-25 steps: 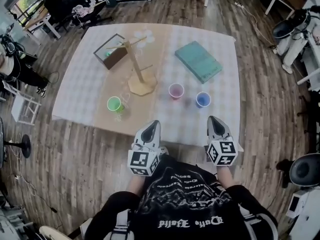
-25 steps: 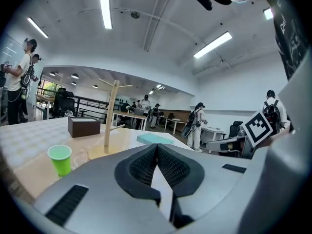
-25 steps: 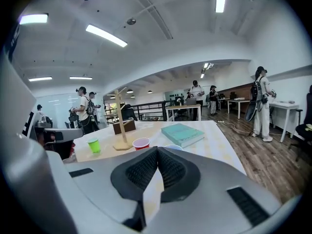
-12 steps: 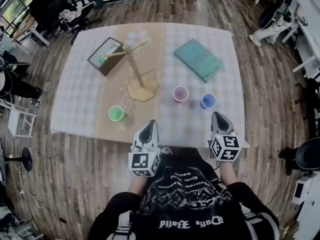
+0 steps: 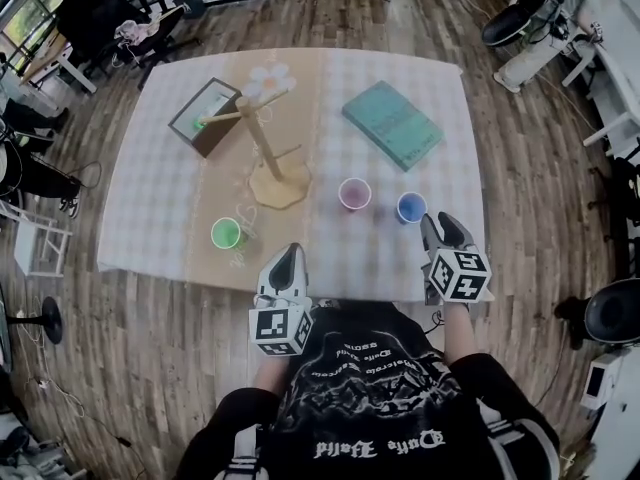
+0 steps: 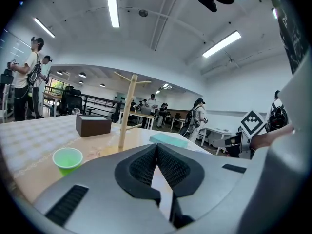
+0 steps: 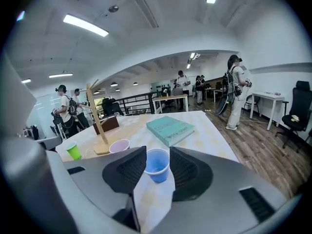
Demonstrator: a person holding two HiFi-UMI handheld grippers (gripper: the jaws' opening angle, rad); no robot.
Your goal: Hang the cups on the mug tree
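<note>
Bright, even indoor light from ceiling strips [image 6: 112, 6], which clip to white in both gripper views. There are no hard shadows, just a faint smudge beside the pink cup [image 5: 354, 193] on the table [image 5: 160, 218]. Head view is a bit soft and washed out, with heavy fisheye bending toward the edges; the gripper views have a round black vignette, curved room lines and a blurry near foreground.

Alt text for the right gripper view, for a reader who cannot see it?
The jaws of the right gripper are opening, with a blue cup upright on the table framed between their tips, not gripped. Farther back are a teal book, a pink cup, the wooden mug tree and a green cup.
</note>
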